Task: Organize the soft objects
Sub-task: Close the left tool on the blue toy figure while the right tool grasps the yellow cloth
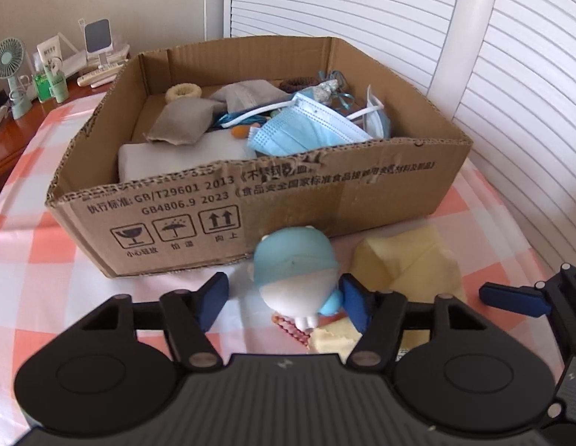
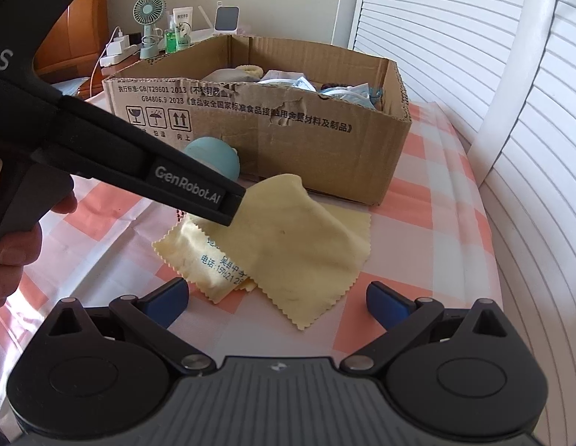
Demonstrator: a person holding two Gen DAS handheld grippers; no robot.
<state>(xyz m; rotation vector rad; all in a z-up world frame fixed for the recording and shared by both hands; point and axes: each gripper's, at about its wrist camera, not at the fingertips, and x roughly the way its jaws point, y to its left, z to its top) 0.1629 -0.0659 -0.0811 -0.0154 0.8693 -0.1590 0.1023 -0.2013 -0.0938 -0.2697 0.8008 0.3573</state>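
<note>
the cardboard box (image 1: 380, 200) front wall reads "gb/t29601 2013" and "gb4806.9 2023" with chinese print, above three handling signs: broken glass, umbrella, two up-arrows. the left gripper (image 2: 198, 189) body says "genrobot.ai". the yellow cloth (image 2: 288, 252) carries blue chinese print and what looks like a phone number, partly folded under.

One toy (image 1: 295, 271) between the left tongs; one yellow cloth (image 2: 284, 245) ahead of the right tongs; one box (image 1: 325, 200) beyond, holding two masks (image 1: 306, 126).
</note>
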